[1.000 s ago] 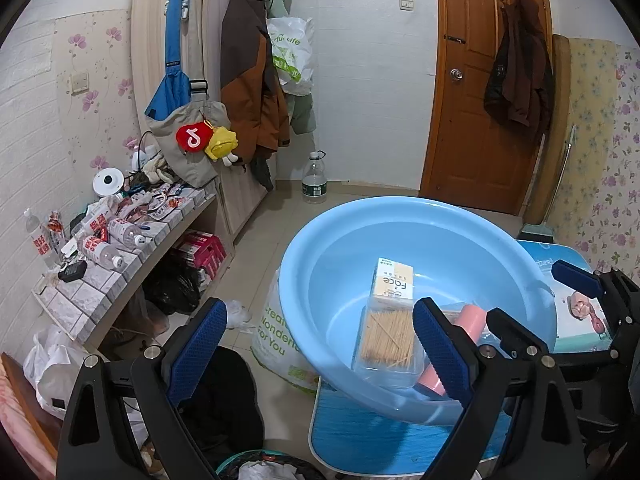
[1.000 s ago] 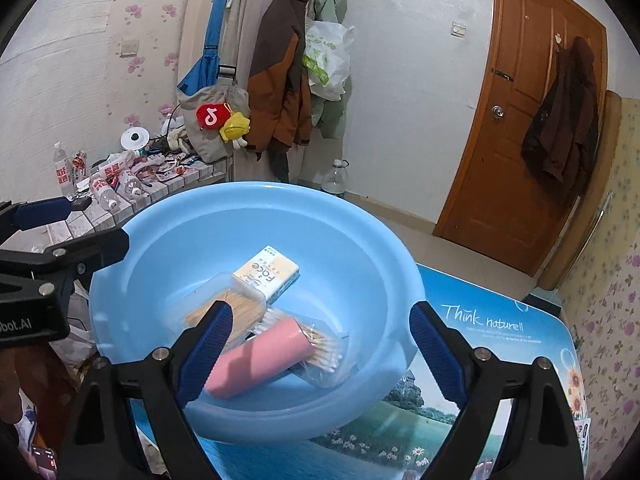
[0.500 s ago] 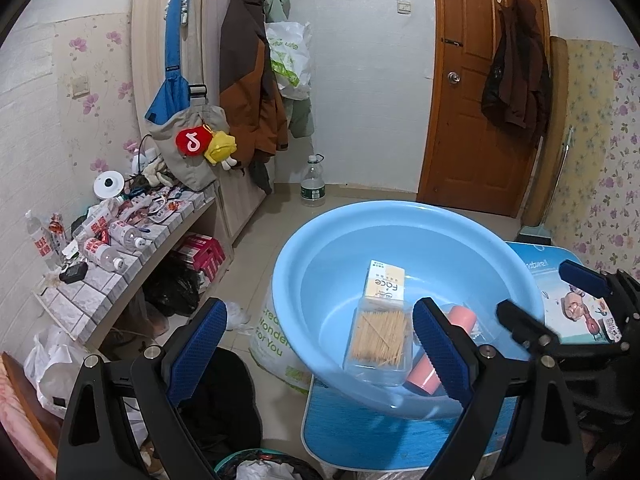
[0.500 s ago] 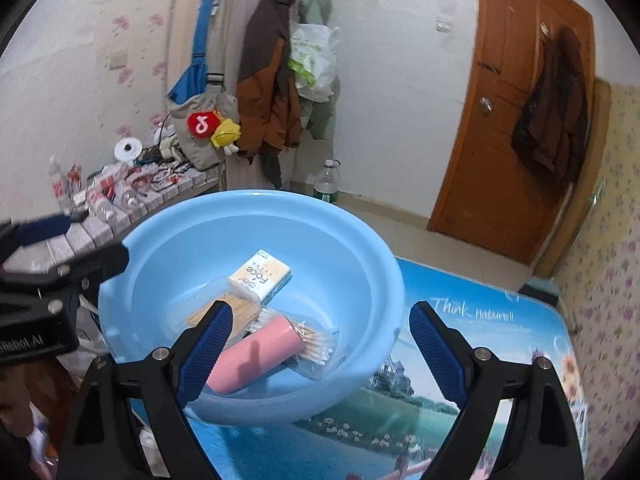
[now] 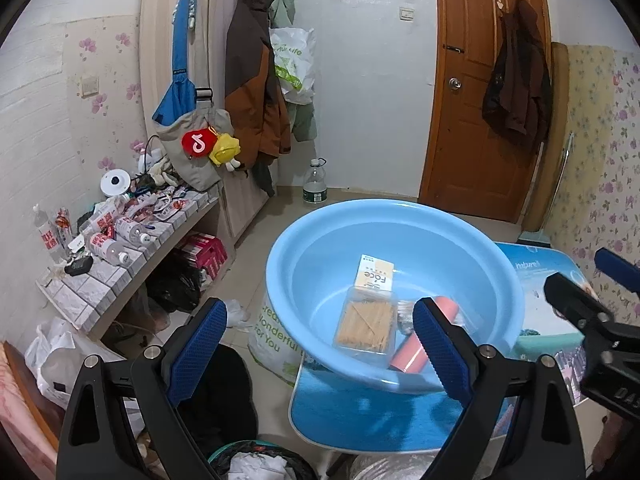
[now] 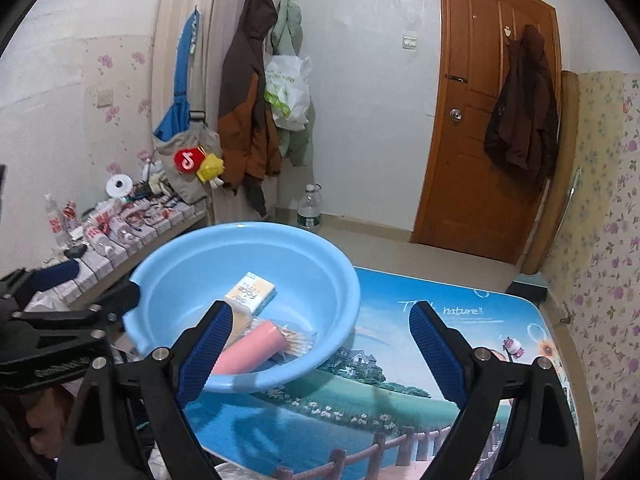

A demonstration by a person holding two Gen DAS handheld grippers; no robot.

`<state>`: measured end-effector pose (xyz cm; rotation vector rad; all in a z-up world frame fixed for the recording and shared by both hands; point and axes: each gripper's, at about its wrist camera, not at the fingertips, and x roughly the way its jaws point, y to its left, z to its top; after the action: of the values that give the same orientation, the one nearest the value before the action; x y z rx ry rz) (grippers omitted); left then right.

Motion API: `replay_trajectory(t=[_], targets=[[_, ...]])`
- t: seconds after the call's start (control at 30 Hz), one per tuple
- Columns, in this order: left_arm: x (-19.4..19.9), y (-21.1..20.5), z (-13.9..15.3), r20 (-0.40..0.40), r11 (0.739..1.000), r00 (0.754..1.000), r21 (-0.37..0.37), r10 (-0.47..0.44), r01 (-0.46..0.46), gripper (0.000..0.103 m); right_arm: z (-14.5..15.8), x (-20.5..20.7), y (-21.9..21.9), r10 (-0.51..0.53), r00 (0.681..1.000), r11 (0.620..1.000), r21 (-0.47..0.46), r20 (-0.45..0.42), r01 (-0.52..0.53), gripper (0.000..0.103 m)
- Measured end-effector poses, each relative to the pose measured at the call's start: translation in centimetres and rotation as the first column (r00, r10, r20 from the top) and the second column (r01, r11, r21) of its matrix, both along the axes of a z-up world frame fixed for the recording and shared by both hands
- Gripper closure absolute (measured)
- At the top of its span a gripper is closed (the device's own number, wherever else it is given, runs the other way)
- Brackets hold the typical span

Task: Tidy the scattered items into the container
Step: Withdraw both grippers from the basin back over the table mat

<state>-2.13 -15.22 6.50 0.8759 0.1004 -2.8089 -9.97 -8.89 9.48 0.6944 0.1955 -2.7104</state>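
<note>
A light blue basin point(image 5: 304, 240) point(image 6: 192, 256) sits on the left end of a small table with a printed landscape top point(image 6: 400, 380). Inside it lie a white "Face" box point(image 5: 375, 273) point(image 6: 250, 292), a clear box of toothpicks point(image 5: 365, 326), a pink tube point(image 5: 410, 354) point(image 6: 250, 348) and a clear pack of cotton swabs point(image 6: 298, 340). My left gripper point(image 5: 318, 354) is open and empty, held back near the basin's left side. My right gripper point(image 6: 322, 354) is open and empty, above the table's near edge, right of the basin.
A low tiled shelf point(image 5: 120, 264) crowded with bottles runs along the left wall. Bags and a bin point(image 5: 256, 460) stand on the floor below me. Coats point(image 5: 256, 80) and a wooden door point(image 5: 480, 100) are at the back. A water bottle point(image 5: 314, 184) stands on the floor.
Both grippers have pulled back and risen from the basin, so it looks smaller and farther. Its contents have not moved. Both grippers stayed open.
</note>
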Motion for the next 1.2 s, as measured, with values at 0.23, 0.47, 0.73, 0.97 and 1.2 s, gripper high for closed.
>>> replay_trajectory(t=[0.23,0.47,0.73,0.97,1.2], targets=[[0.6,1.1,0.5,-0.006,1.000,1.000,-0.005,-0.010,0.010,0.008,0.0,1.0,1.6,-0.017,0.999,1.000,-0.009,0.034,0.018,0.012],[0.9,1.5,0.4,-0.001,1.000,1.000,-0.003,-0.011,0.011,0.008,-0.6,1.7,2.2,-0.012,0.999,1.000,-0.010,0.034,0.012,0.012],[1.2,1.1,0.7,-0.007,1.000,1.000,-0.002,-0.003,0.003,0.008,-0.6,2.0,1.9,-0.005,1.000,1.000,-0.012,0.031,0.005,0.012],[1.1,1.3,0.7,-0.003,1.000,1.000,-0.002,-0.005,0.005,0.007,-0.6,1.9,2.3,-0.008,0.999,1.000,-0.022,0.041,0.009,0.012],[1.1,2.3,1.0,0.004,1.000,1.000,-0.015,-0.013,0.013,0.002,-0.3,2.0,3.2,-0.031,0.999,0.999,-0.039,0.034,0.033,0.012]])
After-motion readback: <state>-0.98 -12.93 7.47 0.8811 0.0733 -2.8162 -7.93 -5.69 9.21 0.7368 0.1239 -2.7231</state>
